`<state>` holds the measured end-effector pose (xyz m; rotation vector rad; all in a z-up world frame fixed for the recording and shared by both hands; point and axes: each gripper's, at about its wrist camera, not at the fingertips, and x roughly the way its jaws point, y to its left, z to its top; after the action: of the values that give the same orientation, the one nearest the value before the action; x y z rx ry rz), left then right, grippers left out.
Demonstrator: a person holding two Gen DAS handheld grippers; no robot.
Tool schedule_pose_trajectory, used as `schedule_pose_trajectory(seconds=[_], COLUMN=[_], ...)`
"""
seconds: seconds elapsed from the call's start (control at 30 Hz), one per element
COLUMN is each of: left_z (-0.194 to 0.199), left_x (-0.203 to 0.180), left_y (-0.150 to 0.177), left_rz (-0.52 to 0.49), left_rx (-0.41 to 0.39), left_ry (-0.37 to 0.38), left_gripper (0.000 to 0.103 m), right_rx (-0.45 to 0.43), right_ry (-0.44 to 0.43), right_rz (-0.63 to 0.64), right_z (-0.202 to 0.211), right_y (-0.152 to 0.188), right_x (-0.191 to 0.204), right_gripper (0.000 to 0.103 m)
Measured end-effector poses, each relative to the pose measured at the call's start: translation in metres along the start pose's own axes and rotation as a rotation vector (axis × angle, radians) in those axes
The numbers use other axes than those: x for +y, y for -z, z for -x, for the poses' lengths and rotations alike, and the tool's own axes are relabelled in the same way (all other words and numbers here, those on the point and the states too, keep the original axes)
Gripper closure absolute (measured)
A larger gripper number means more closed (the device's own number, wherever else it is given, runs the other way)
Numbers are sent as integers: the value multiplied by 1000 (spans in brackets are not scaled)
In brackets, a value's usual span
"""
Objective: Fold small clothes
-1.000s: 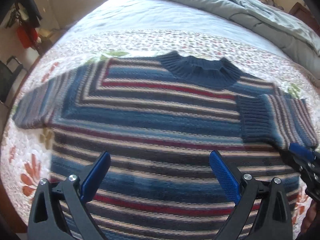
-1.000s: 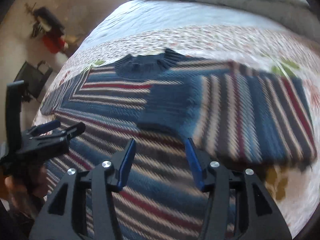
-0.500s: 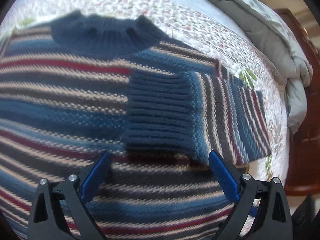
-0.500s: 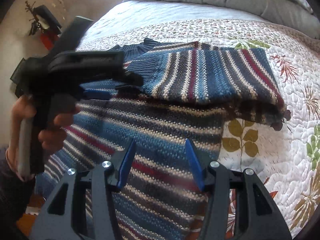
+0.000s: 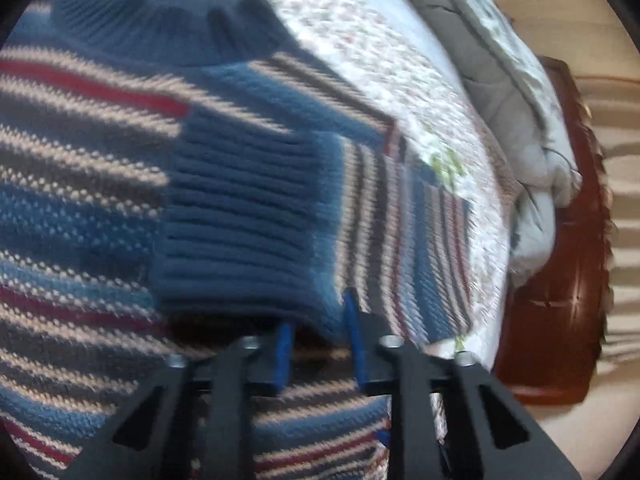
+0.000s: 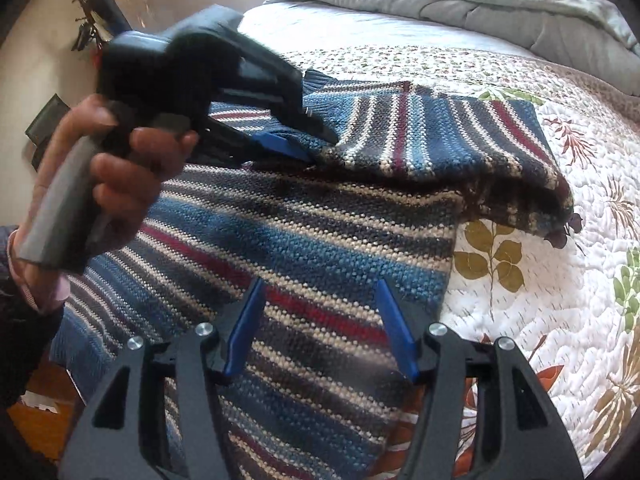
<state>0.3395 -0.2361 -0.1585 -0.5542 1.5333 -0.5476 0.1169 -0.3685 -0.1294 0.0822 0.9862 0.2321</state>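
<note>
the striped sweater (image 6: 304,240) lies flat on the floral quilt (image 6: 540,280), one sleeve (image 5: 280,220) folded across its chest. the left gripper (image 5: 318,332) pinches that sleeve's lower edge; the right gripper (image 6: 320,320) hovers spread above the body.

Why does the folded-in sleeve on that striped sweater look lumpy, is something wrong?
Nothing is damaged. The left claw has closed around the sleeve near its ribbed cuff, lifting that edge off the sweater, so it bunches. The right claw hovers open above the sweater's body. The quilt looks tidy.
</note>
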Motion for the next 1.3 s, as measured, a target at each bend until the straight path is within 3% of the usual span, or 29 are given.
schedule_pose_trajectory(seconds=[0.13, 0.23, 0.37, 0.5, 0.6, 0.7, 0.8, 0.87, 0.97, 1.0, 1.07, 1.17, 1.3], left_z=[9, 28, 84, 129, 136, 121, 110, 106, 104, 105, 107, 108, 102], left_x=[14, 10, 7, 29, 61, 89, 108, 115, 113, 112, 109, 105, 118], left_y=[-2, 1, -6, -25, -40, -47, -45, -41, -44, -46, -48, -46, -48], left_rz=[70, 40, -25, -55, -22, 13, 37, 55, 56, 52, 34, 5, 32], left_rx=[-60, -134, -285, -397, -403, -344, -317, -332, -337, -343, -353, -365, -354], left_ry=[67, 26, -19, -106, -161, -167, -137, -99, -85, -87, -96, -136, -151], left_gripper=[94, 95, 95, 95, 95, 94, 92, 89, 88, 88, 88, 87, 84], right_rx=[1, 3, 9, 6, -1, -6, -8, 13, 56, 70, 69, 64, 93], right_ry=[2, 10, 8, 6, 21, 53, 157, 280, 332, 330, 292, 261, 271], right_rz=[-7, -18, -40, -46, -41, -67, -101, -84, -70, -76, -94, -171, -228], right_z=[5, 7, 7, 6, 4, -1, -3, -12, -33, -39, -48, -53, -54], right_y=[4, 7, 11, 12, 8, -3, -21, -37, -55, -59, -67, -77, -71], right_x=[0, -2, -6, -3, -2, -12, -28, -38, -47, -49, -51, -64, -79], right_gripper=[44, 43, 43, 43, 43, 43, 41, 39, 40, 43, 61, 75, 83])
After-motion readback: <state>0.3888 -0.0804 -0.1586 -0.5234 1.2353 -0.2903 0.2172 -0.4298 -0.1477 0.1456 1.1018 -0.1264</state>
